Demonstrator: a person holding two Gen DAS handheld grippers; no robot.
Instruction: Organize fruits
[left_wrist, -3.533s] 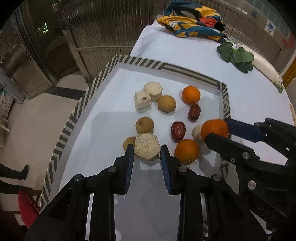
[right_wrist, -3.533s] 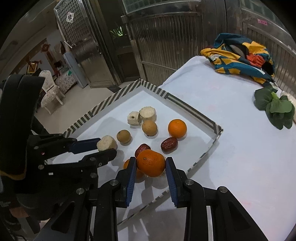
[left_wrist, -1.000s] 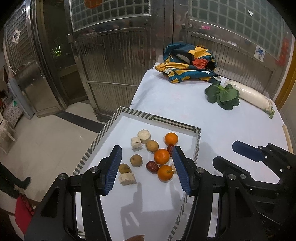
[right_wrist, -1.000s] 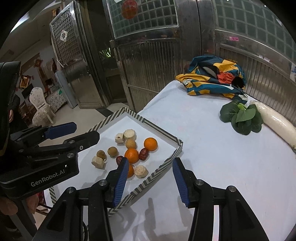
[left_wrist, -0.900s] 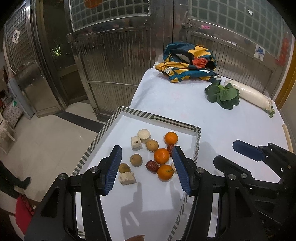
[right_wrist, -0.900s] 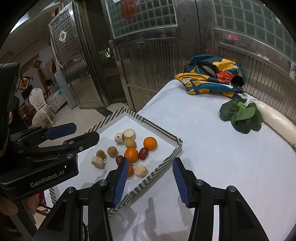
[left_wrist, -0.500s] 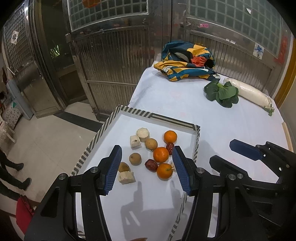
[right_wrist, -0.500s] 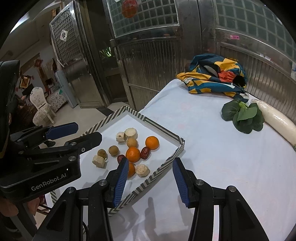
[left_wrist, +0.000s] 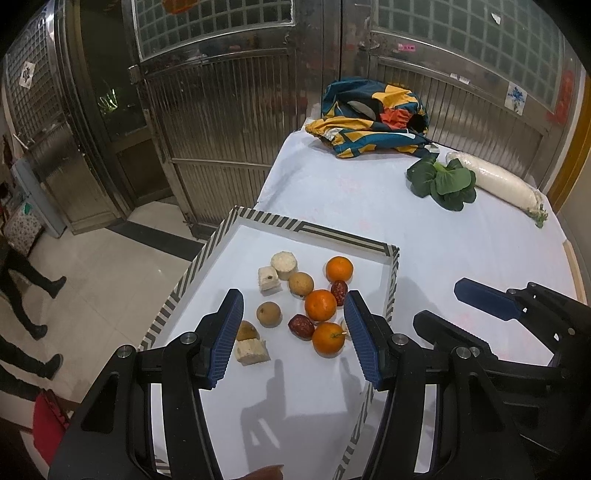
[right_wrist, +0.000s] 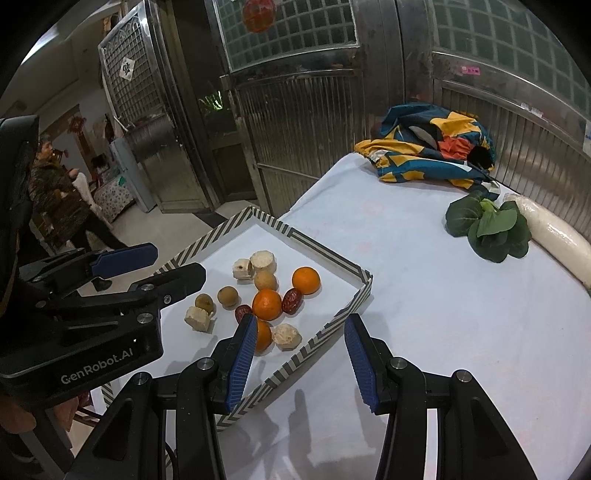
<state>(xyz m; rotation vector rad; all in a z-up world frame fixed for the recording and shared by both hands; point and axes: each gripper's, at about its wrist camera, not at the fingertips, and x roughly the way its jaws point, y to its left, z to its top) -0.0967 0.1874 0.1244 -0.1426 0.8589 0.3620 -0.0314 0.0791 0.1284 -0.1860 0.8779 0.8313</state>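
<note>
A white tray with a striped rim (left_wrist: 317, 230) holds three oranges (left_wrist: 320, 304), two red dates (left_wrist: 301, 326), small brown round fruits (left_wrist: 269, 314) and several pale cut chunks (left_wrist: 251, 350), all lying close together. My left gripper (left_wrist: 292, 299) hovers well above them, open, with nothing between its blue pads. In the right wrist view the same oranges (right_wrist: 266, 303) lie in the tray (right_wrist: 325, 254). My right gripper (right_wrist: 301, 319) stands open and empty above the tray's near right rim. Each gripper shows in the other's view: the right gripper (left_wrist: 458, 306) and the left gripper (right_wrist: 179, 262).
The table carries a white cloth (left_wrist: 369, 206), with a colourful bundle of fabric (left_wrist: 373, 118) at the far end. A leafy green (left_wrist: 443, 181) lies beside a long white radish (left_wrist: 506, 186). Metal gates stand behind. People's legs (left_wrist: 22, 273) are on the floor at left.
Earlier my left gripper held a pale chunk and my right an orange, low over the tray. Both now hang higher, open and empty. In the last second only the people at left moved.
</note>
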